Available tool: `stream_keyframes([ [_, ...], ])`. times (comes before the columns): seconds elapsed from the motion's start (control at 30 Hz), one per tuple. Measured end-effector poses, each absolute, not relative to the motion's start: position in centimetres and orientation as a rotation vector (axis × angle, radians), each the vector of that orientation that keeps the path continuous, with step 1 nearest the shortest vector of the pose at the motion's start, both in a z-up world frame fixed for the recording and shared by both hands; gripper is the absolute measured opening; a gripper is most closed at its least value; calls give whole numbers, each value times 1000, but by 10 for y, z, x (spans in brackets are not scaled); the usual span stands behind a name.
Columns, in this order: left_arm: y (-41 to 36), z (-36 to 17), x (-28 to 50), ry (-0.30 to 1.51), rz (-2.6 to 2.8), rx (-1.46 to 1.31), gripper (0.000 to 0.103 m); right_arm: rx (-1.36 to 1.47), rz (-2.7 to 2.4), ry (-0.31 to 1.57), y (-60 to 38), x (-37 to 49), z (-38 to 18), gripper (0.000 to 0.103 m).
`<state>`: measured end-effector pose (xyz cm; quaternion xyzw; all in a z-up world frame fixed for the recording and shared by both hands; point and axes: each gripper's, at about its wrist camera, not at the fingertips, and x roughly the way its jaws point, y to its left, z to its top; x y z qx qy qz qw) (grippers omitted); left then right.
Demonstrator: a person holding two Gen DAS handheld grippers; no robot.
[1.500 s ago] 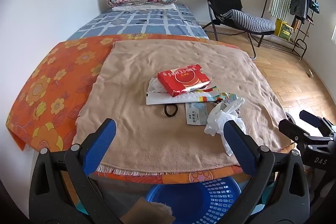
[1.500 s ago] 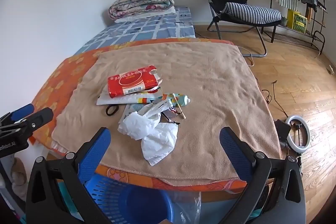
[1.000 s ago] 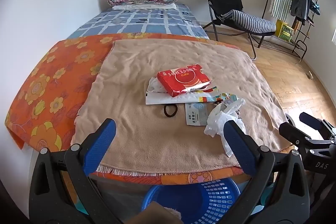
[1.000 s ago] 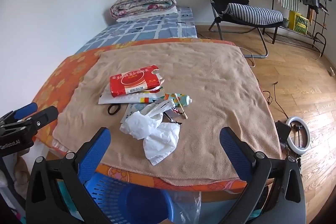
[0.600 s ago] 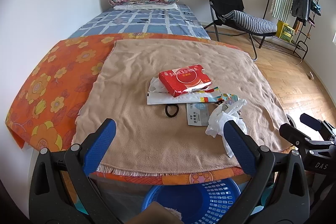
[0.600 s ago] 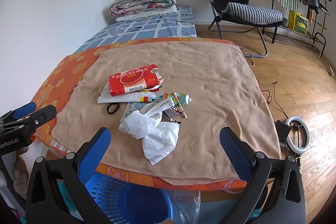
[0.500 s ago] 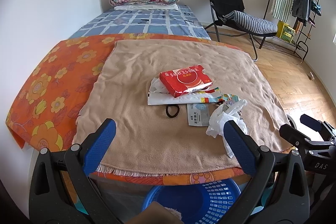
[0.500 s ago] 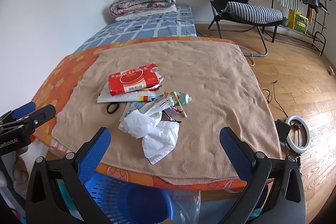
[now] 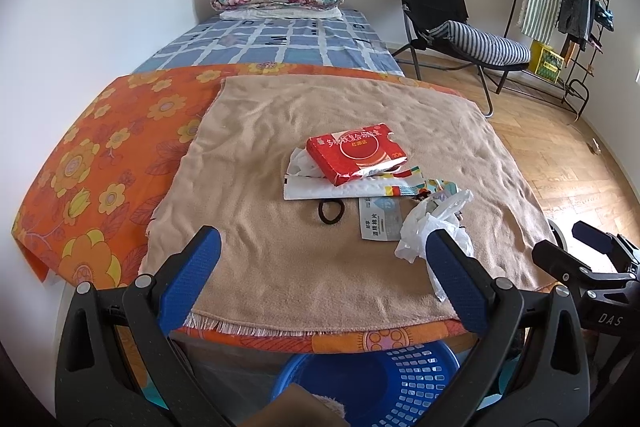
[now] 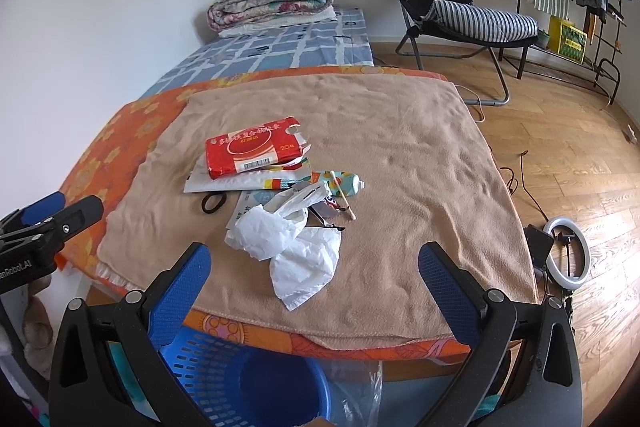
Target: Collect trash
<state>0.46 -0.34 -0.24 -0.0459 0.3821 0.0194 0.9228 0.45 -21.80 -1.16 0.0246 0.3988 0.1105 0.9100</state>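
Right wrist view — one red packet [image 10: 252, 153], one hair tie [image 10: 213, 203], both hand-held grippers [image 10: 314, 269] [image 9: 320, 267] spread.

Litter on the tan blanket [image 10: 400, 155], counted

Ahead of the claws: one red box [image 10: 254, 149], one white envelope [image 9: 336, 185], one black hair tie [image 10: 213, 203], one printed sachet [image 9: 378, 217], one crumpled white bag [image 10: 292, 243], one small tube [image 10: 348, 183], one cotton swab [image 10: 342, 197]; below them, one blue basket [image 9: 372, 383]

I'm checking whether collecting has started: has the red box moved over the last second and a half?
No. The red box lies on the white envelope, above the black hair tie, as before; only the cameras drifted slightly. Both tongs are open and hold nothing.
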Motion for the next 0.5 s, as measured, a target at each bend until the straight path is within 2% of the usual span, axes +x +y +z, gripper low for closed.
stream_keyframes([
  [0.5,2,-3,4,785,39,-93,103,52,217,832,-219,5,-14,103],
])
